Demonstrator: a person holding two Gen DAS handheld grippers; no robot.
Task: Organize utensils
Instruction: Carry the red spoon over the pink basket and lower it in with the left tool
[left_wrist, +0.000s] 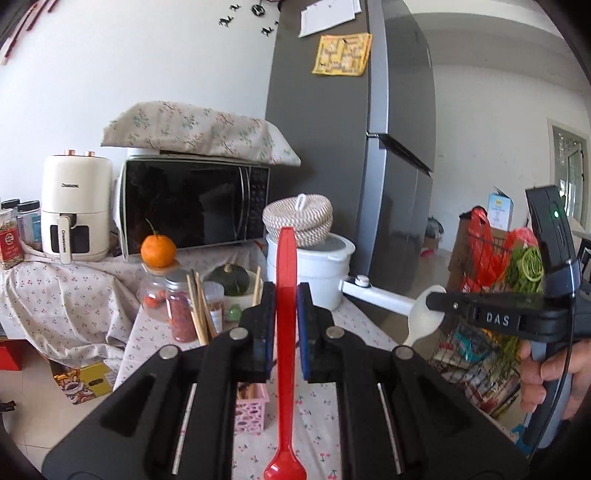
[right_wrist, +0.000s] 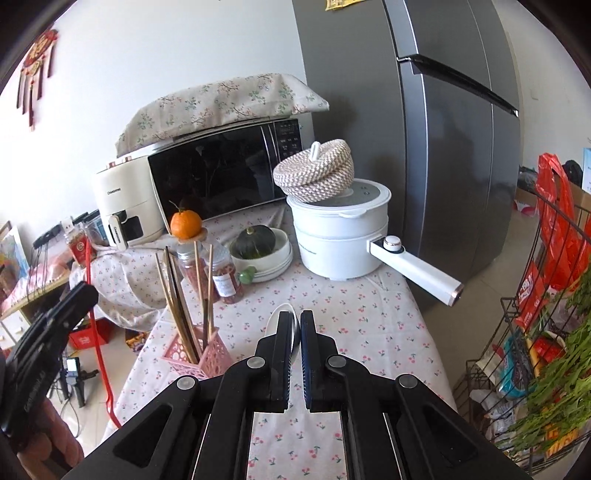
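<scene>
Over the cherry-print counter (right_wrist: 369, 325), beside the fridge (right_wrist: 443, 129) and microwave (right_wrist: 218, 173), I hold both tools aloft with a utensil in each. The pink basket (right_wrist: 207, 354) at the counter's near-left edge, already bristling with upright chopsticks (right_wrist: 177, 302), looks to be the destination.

My left gripper (left_wrist: 286, 295) has its jaws closed on a red spoon (left_wrist: 286, 332), gripped along the handle, bowl end hanging toward the camera and handle tip pointing up and away. My right gripper (right_wrist: 294, 325) has its jaws nearly together on a white spoon (right_wrist: 286, 321), of which only the pale bowl shows past the pads; from the left wrist view it hangs clear of the counter, right of the white pot (left_wrist: 321, 266).

To do this well, I judge one spoon should go at a time. I would bring the red spoon above the basket's open corner, tip it upright, keep clear of the leaning chopsticks, and lower before releasing. A light plastic basket may tip if nudged.
</scene>
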